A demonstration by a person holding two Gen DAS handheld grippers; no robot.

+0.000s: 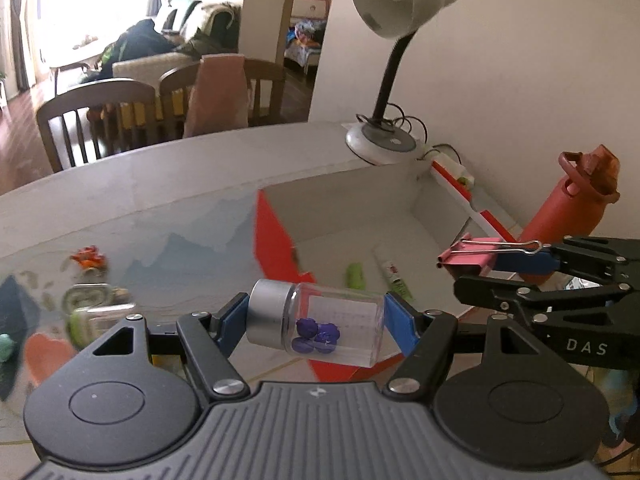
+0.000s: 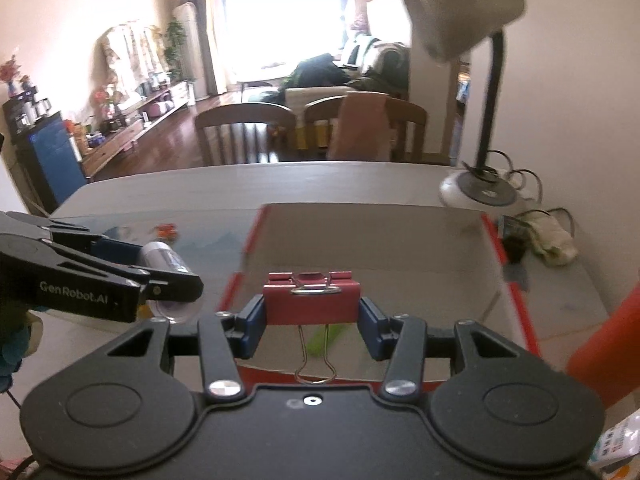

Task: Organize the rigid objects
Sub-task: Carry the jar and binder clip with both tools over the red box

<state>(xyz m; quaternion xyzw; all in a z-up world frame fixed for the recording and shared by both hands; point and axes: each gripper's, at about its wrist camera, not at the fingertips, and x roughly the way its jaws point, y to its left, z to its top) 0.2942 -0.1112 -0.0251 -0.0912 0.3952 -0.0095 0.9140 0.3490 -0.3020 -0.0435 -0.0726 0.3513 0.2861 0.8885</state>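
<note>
Left gripper (image 1: 316,318) is clamped on a small clear jar (image 1: 320,320), its blue pads pressing the silver cap on one side and the glass base on the other, so the jar lies sideways between them. Inside the jar sit a few purple beads (image 1: 316,336), gathered at its lower wall. Beyond and slightly to the right of that gripper stands an open white box with red edges (image 1: 276,240); on its floor lie a green item (image 1: 356,276) and a small white tube (image 1: 394,276).

Right gripper (image 2: 312,314) is closed on a pink binder clip (image 2: 312,300), pads squeezing the clip's two sides, one wire handle folded on top and the other hanging down towards the camera. The clip is held above the near part of the same box, just to the right of the jar.

Behind the box a desk lamp (image 1: 400,4) stands on the table (image 1: 160,184), and a red bottle (image 1: 568,204) stands right of the box. Left of the left gripper, small blurred items lie on the table; I cannot tell what they are.
</note>
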